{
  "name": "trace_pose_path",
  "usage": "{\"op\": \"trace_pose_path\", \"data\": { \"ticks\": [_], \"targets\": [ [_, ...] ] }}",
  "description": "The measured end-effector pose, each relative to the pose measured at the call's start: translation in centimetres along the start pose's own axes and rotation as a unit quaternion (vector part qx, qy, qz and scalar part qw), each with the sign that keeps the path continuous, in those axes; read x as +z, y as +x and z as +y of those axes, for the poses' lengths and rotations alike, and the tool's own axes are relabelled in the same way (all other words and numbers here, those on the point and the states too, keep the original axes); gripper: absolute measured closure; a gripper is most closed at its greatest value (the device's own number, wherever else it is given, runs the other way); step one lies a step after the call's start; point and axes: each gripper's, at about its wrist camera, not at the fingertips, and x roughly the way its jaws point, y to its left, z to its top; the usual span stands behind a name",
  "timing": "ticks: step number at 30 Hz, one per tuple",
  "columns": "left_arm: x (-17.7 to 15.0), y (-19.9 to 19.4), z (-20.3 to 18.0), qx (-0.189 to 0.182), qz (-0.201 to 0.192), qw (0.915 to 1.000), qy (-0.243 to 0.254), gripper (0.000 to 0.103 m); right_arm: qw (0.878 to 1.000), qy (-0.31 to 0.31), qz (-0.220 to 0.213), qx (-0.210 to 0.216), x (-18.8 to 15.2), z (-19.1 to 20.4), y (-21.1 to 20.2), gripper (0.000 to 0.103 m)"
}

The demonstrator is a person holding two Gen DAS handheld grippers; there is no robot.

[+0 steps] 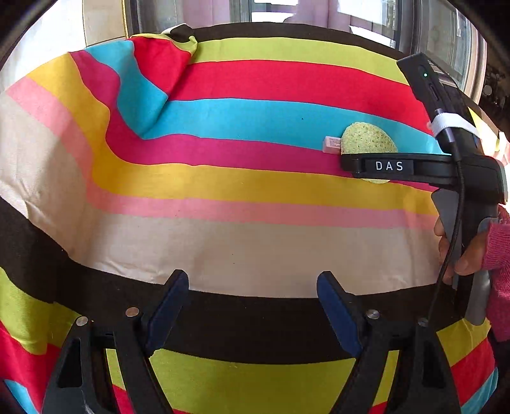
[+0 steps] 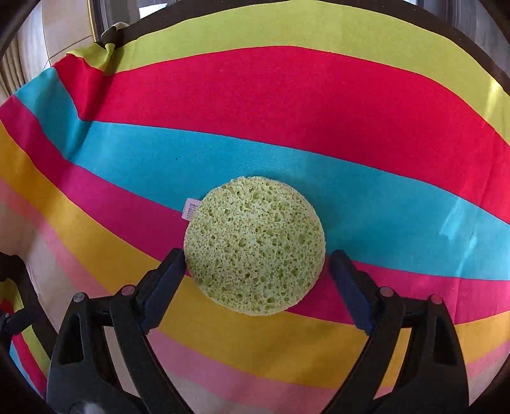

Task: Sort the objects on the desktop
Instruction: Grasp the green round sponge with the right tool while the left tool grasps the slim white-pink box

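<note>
A round green sponge [image 2: 255, 245] with a small white tag [image 2: 190, 208] lies flat on the striped tablecloth [image 2: 287, 95]. My right gripper [image 2: 256, 258] is open and straddles it, one dark pad at each side of its near half; the left pad sits at the rim and a thin gap shows on the right. In the left wrist view the sponge [image 1: 366, 140] lies at the right, partly hidden behind the right gripper [image 1: 366, 165], whose finger reads "DAS". My left gripper [image 1: 253, 280] hangs open over the cream and black stripes with nothing between its fingers.
The cloth is bunched into a raised fold [image 1: 143, 89] at the back left. A hand [image 1: 459, 254] in a pink sleeve [image 1: 497, 254] holds the right gripper's handle. Window frames [image 1: 318, 12] stand beyond the far table edge.
</note>
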Motion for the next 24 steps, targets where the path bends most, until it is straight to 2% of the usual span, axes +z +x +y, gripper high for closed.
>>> {"op": "trace_pose_path", "data": {
  "ticks": [2, 6, 13, 16, 18, 21, 24],
  "targets": [
    [1.1, 0.9, -0.3, -0.001, -0.001, 1.0000, 0.008, 0.020, 1.000, 0.000, -0.008, -0.007, -0.4, -0.6, -0.5, 0.021],
    [3.4, 2.8, -2.0, -0.024, -0.011, 0.9985, 0.048, 0.020, 0.999, -0.017, -0.038, -0.015, -2.7, -2.9, -3.6, 0.021],
    [8.7, 6.5, -7.0, -0.057, -0.015, 0.9917, 0.114, 0.020, 0.999, 0.007, -0.022, -0.026, -8.3, -9.7, -7.6, 0.021],
    [10.2, 6.9, -9.2, -0.064, -0.024, 0.9870, 0.146, 0.020, 0.999, 0.028, -0.015, -0.004, -9.5, -11.6, -8.4, 0.021],
    [11.3, 7.1, -9.9, -0.073, -0.019, 0.9893, 0.125, 0.020, 1.000, 0.026, -0.009, 0.001, -9.8, -11.7, -8.6, 0.021],
    [12.8, 7.6, -9.2, -0.085, -0.011, 0.9961, 0.019, 0.020, 1.000, 0.005, -0.007, 0.001, -10.2, -11.2, -9.1, 0.020],
    [13.8, 7.9, -8.7, -0.081, -0.015, 0.9944, -0.066, 0.020, 1.000, 0.007, -0.010, 0.011, -10.7, -11.8, -9.9, 0.020]
  ]
}}
